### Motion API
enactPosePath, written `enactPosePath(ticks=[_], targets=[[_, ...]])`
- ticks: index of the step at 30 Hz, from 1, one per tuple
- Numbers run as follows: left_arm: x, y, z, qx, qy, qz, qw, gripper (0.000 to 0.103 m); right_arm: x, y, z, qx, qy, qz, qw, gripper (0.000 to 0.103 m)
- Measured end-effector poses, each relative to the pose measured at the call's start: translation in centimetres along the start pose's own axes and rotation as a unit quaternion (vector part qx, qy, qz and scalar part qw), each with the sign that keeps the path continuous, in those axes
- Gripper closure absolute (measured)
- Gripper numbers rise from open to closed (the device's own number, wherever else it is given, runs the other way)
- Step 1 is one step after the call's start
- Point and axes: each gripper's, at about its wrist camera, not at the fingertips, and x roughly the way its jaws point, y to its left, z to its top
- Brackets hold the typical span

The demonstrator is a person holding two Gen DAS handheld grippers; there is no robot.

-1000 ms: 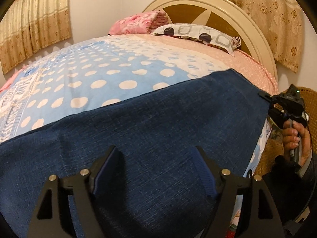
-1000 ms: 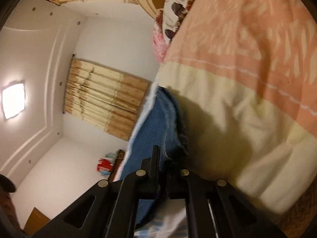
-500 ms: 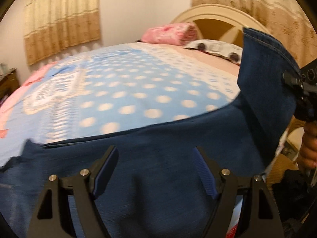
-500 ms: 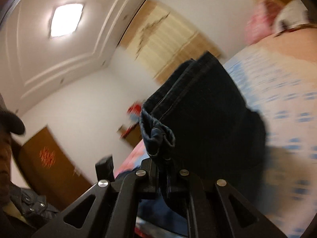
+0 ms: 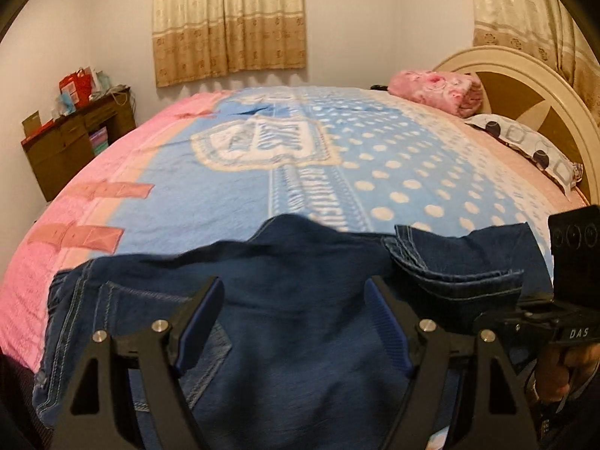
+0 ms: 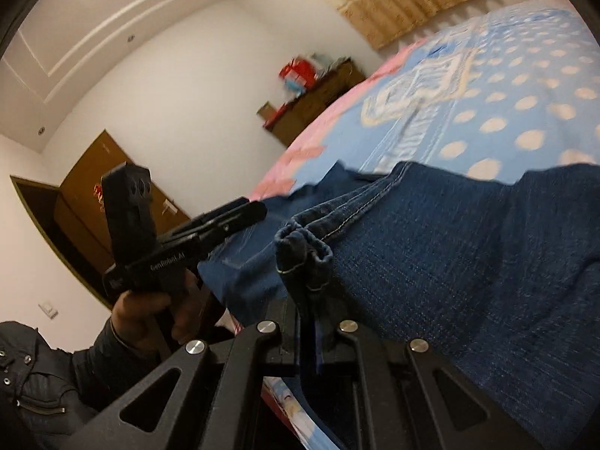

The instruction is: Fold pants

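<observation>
We're mid first fold. One pair of pants (image 5: 292,322), dark blue denim, lies along the near edge of the bed (image 5: 262,172), spread on the blue polka-dot blanket. The right hand-held gripper (image 6: 309,300) is clamped tight on the bunched hem end (image 6: 302,253) of the legs, and that end sits doubled over the rest of the fabric on the right side, not yet laid flat. The left hand-held gripper (image 5: 292,322) hangs above the denim with its jaws spread wide and nothing between them; the back-pocket stitching, so likely the waist end, sits on the left, just below its left finger.

Done, by our read: leg end picked up and brought over toward the waist. Left: set the hem down, square the edges, smooth out, probably one more fold.

Count: one pair of pants, two hand-held grippers, one patterned pillow (image 5: 525,142) plus one pink rolled blanket (image 5: 435,90) at the far right by the headboard, one wooden desk (image 5: 75,138) far left with clutter we can't count.
</observation>
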Motion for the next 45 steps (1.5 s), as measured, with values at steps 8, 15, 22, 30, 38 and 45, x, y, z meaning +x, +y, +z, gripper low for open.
enactPosePath(ticks=[8, 15, 22, 30, 38, 45], targets=[[0.0, 2.2, -0.9, -0.005, 0.016, 0.005, 0.9998, 0.024, 6.1, -1.0, -1.2, -0.009, 0.105, -0.053, 0.993, 0.096], [-2.8, 9.3, -0.7, 0.013, 0.036, 0.094, 0.9948, 0.014, 4.9, -0.8, -1.6, -0.013, 0.109, -0.052, 0.993, 0.066], [-1.2, 18.9, -1.8, -0.082, 0.108, 0.119, 0.9836, 0.014, 5.2, 0.3, -2.1, -0.075, 0.111, -0.082, 0.988, 0.053], [3.4, 21.7, -3.3, -0.144, 0.182, 0.089, 0.9687, 0.014, 4.1, 1.2, -1.9, -0.089, 0.107, -0.104, 0.985, 0.053], [3.3, 21.3, -4.1, -0.11, 0.198, 0.103, 0.9685, 0.013, -1.3, 1.9, -3.3, -0.107, 0.08, -0.142, 0.981, 0.053], [4.5, 21.6, -4.7, -0.111, 0.206, 0.102, 0.967, 0.01, -9.8, 1.4, -7.4, -0.103, -0.001, -0.309, 0.945, 0.053]])
